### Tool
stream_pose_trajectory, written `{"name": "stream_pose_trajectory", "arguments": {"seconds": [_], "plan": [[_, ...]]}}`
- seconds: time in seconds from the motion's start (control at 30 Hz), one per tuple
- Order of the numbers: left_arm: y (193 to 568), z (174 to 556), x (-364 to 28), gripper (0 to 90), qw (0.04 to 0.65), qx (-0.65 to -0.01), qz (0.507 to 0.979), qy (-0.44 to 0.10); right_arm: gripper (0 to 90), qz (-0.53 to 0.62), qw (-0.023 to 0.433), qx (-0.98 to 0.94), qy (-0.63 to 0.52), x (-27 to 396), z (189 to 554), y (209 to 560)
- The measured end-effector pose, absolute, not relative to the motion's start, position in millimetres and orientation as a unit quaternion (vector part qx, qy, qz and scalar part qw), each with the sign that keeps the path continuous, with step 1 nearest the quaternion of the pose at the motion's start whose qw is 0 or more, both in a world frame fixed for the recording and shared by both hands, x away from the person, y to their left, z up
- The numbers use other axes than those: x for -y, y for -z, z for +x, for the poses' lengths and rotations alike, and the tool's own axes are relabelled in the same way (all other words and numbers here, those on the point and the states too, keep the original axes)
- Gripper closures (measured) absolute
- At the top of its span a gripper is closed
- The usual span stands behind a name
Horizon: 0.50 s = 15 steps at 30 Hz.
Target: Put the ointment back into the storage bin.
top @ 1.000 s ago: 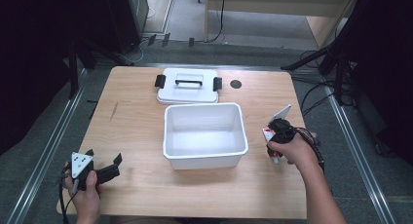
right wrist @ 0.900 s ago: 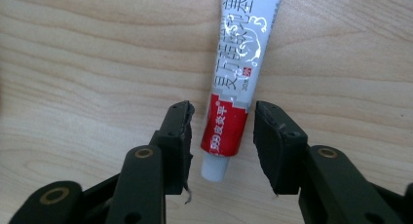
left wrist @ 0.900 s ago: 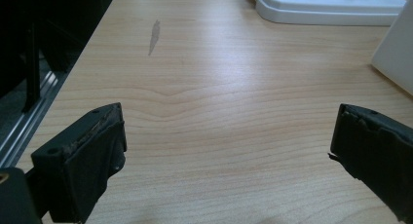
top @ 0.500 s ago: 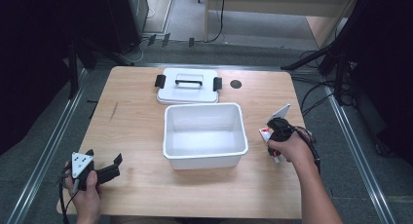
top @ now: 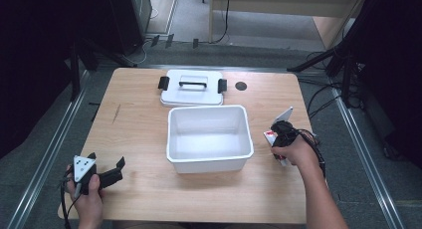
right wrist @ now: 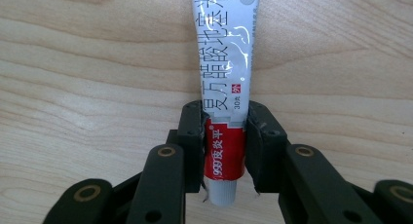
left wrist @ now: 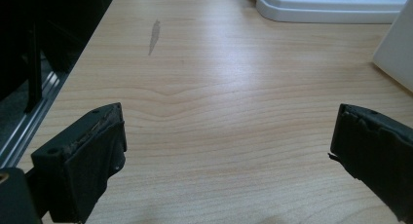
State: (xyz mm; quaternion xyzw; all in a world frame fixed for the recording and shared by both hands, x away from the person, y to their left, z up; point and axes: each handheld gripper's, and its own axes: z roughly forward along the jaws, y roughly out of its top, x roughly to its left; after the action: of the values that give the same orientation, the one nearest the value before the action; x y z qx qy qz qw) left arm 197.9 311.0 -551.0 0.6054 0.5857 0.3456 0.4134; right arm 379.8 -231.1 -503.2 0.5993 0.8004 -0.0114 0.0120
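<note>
A white ointment tube (right wrist: pixel 226 48) with a red band lies on the wooden table (top: pixel 134 124), right of a white bin (top: pixel 208 109). My right gripper (right wrist: pixel 225 121) points down at it, and its jaws have just been closing on the tube. Both pads (right wrist: pixel 192 136) now press the red end from either side. In the high view the right gripper (top: pixel 283 134) sits under the person's hand, with the tube (top: pixel 270 136) showing beside it. My left gripper (top: pixel 107 160) rests near the table's front left corner. Its jaws (left wrist: pixel 229 146) stand wide open over bare wood.
The bin's white lid (top: pixel 191 87) with black clips lies behind it; its edge (left wrist: pixel 331 2) and a corner of the bin (left wrist: pixel 397 48) show in the left gripper view. A small dark round hole (top: pixel 241 85) marks the table beside the lid.
The right hand has barely shifted over the tube. The left hand and gripper have stayed where they were.
</note>
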Motion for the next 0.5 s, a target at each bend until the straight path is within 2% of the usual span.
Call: {"name": "stream_pose_trajectory", "arguments": {"seconds": [0.5], "plan": [[551,198,-312,0.1,0.414,-0.587,0.606,-0.343,72.9,0.614,0.002,-0.789,-0.007,238,383,493]]}}
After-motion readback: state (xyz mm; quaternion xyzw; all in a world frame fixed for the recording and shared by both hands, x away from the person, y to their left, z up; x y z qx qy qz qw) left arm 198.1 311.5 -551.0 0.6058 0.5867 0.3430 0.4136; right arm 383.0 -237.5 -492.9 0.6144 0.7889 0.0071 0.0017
